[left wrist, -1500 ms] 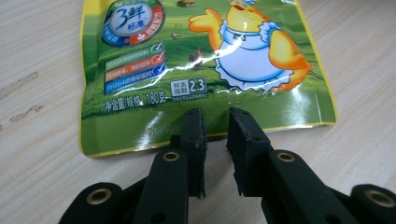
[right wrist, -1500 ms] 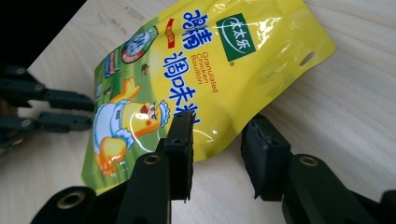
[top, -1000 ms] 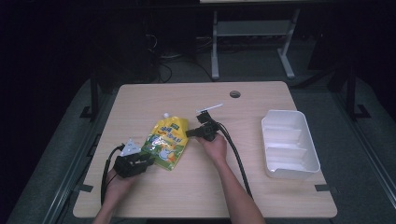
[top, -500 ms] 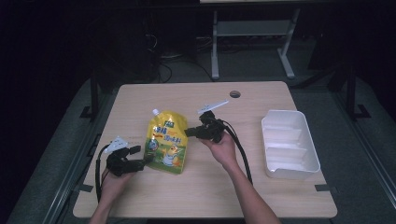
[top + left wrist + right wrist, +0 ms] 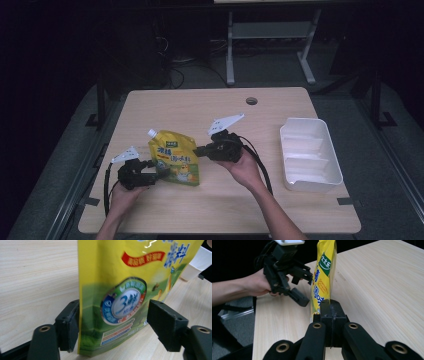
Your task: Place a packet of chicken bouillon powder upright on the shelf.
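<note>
High view shows a yellow spouted pouch (image 5: 176,159) standing upright near the front left of the wooden table (image 5: 200,105), with the right gripper (image 5: 199,150) clamped on its right-hand edge and the left gripper (image 5: 161,174) at its lower left corner. Seen along the right gripper's own jaws, they are pressed flat together on the pouch's thin side seam, so this hand carries and steadies it. Left gripper view has the pouch's lower body between two pads that stand apart, one just beside the left seam and the other clear of the printed face; these jaws have just been opening and closing a little, with the pouch between them and not gripped. I judge the step to be a handover or a righting of the pouch. Next the left jaws would need to close squarely on the base. Both forearms come in low, each gripper held roughly level and pointing inward; a white tray (image 5: 311,154) sits well apart at right
</note>
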The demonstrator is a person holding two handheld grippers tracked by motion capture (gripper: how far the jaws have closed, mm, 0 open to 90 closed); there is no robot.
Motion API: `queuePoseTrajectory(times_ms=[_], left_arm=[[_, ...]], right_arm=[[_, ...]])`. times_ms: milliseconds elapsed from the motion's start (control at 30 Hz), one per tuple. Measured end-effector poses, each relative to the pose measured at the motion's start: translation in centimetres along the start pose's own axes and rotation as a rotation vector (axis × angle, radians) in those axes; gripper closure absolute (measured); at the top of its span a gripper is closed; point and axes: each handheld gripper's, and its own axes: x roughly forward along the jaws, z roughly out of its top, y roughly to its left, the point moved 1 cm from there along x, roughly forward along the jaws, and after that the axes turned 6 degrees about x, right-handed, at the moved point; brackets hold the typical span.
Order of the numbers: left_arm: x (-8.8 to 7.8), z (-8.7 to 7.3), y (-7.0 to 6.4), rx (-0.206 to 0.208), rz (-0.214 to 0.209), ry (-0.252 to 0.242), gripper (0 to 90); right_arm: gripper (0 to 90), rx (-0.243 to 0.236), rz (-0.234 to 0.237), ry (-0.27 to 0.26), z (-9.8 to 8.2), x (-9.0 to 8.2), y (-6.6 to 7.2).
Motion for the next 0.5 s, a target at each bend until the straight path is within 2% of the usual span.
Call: queuePoseTrajectory(times_ms=[67,167,200,233,267,300,400,433,467,500], left_arm=[[-0.1,0.0,0.0,0.002,-0.010,0.000,31.9],[-0.4,0.0,0.1,0.006,-0.028,-0.010,44.0],[-0.7,0.0,0.0,0.018,-0.036,-0.022,50.8],[-0.8,0.0,-0.1,0.022,-0.041,-0.029,50.8],[-0.9,0.1,-0.3,0.038,-0.058,-0.022,58.3],[-0.9,0.1,-0.3,0.038,-0.058,-0.022,61.8],[-0.8,0.3,-0.8,0.069,-0.086,-0.015,69.7],[-0.8,0.3,-0.9,0.078,-0.093,-0.011,69.7],[-0.7,0.4,-1.2,0.104,-0.100,0.000,73.4],[-0.7,0.4,-1.2,0.104,-0.100,0.000,74.1]], right_arm=[[90.0,-0.003,0.003,0.001,0.0,0.0,0.1],[90.0,-0.016,0.000,0.004,0.0,-0.3,0.3],[90.0,-0.014,0.001,0.000,-0.1,-0.7,0.2],[90.0,-0.014,0.001,0.000,-0.1,-0.7,0.2],[90.0,-0.011,0.000,-0.003,-0.2,-1.1,0.2],[90.0,-0.011,0.000,-0.004,-0.3,-1.3,0.1],[90.0,-0.007,-0.005,-0.003,-0.8,-1.9,0.0],[90.0,-0.007,-0.005,-0.003,-0.8,-1.9,0.0],[90.0,-0.001,-0.006,0.002,-1.2,-2.2,-0.2],[90.0,-0.001,-0.006,0.002,-1.2,-2.2,-0.2]])
